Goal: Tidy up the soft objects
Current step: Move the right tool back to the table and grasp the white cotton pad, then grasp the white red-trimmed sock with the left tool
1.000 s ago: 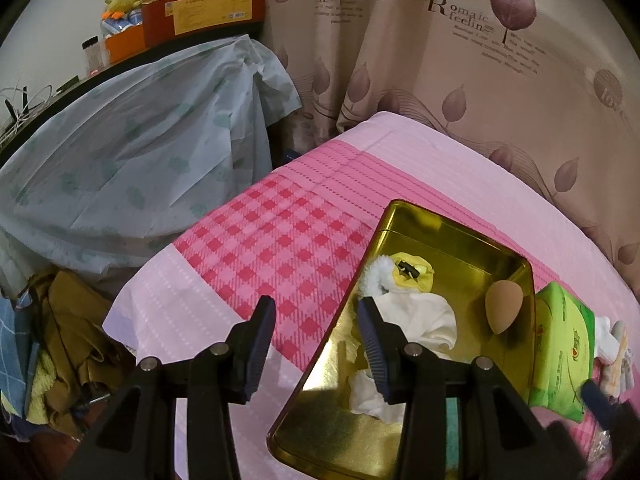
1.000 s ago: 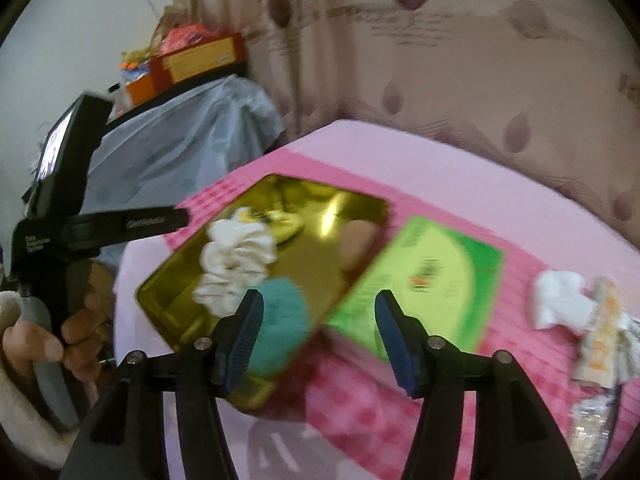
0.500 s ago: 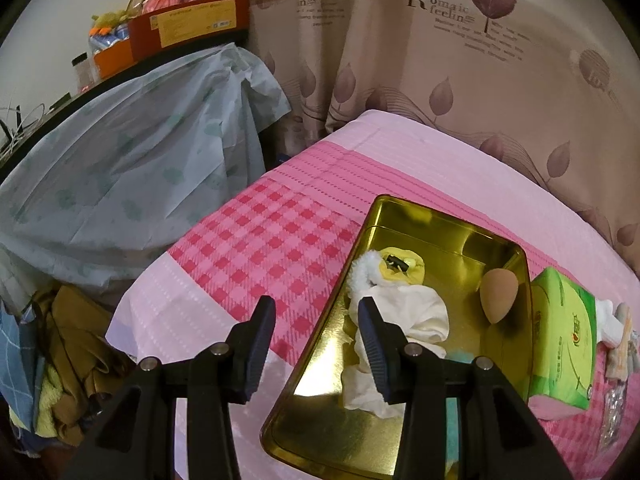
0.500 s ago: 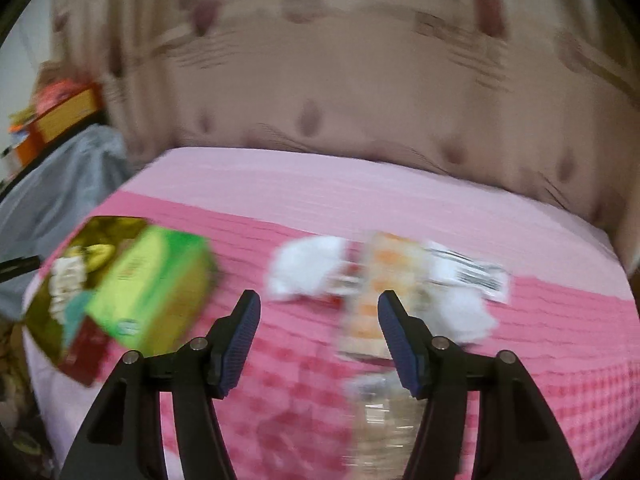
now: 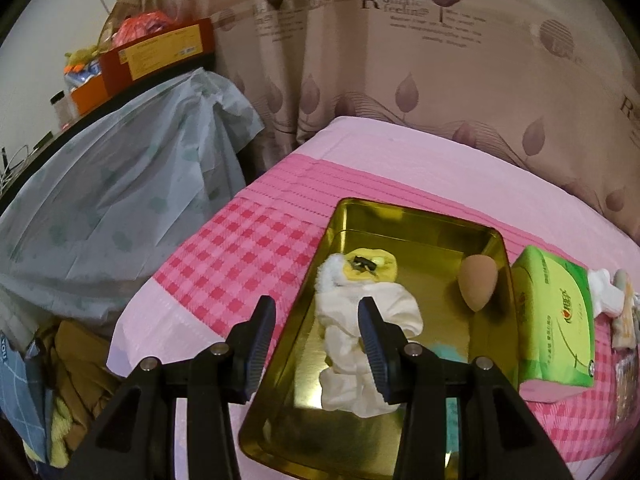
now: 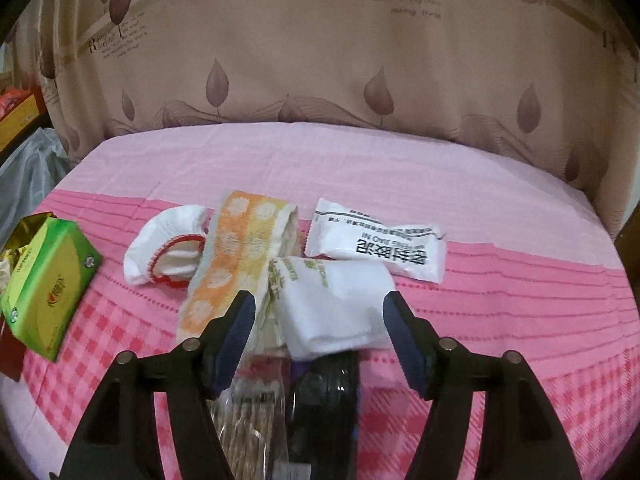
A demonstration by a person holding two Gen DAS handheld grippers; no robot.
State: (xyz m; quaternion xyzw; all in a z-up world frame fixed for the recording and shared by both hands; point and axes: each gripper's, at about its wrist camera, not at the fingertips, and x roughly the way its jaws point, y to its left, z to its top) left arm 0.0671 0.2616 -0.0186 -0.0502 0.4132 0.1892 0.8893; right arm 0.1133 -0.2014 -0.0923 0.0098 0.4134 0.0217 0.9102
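1. I judged the job to be part done: the gold tray (image 5: pixel 416 216) on the pink bed (image 6: pixel 320 160) already held a white cloth (image 5: pixel 360 320), a yellow item (image 5: pixel 372 266) and a tan sponge (image 5: pixel 478 280), with a green tissue pack (image 5: pixel 556 320) lying just beside its right wall.

2. My left tool (image 5: pixel 316 332) hung over the tray's near left edge, its jaws parted a moderate way and holding nothing. I took it to be idle, simply parked by the tray.

3. My right tool (image 6: pixel 316 328) was spread wide and empty, pointed at the loose pile on the bed, right of the tissue pack (image 6: pixel 48 280).

4. In that pile lay a folded white cloth (image 6: pixel 340 304) straight ahead between the jaws, an orange patterned towel (image 6: pixel 236 256) touching its left side, a white sock with red trim (image 6: pixel 168 248) further left, and a white sealed packet (image 6: pixel 376 244) just beyond.

5. Some clear wrapping and a dark thing sat near, under the tool; I could not tell what they were.

6. I reckoned the step in hand was reaching for the next soft piece, most likely the folded white cloth.

7. The next move, as I saw it, called for lowering the right tool so both jaws straddled the cloth, closing on the cloth alone without snagging the towel, then carrying it left to the tray.
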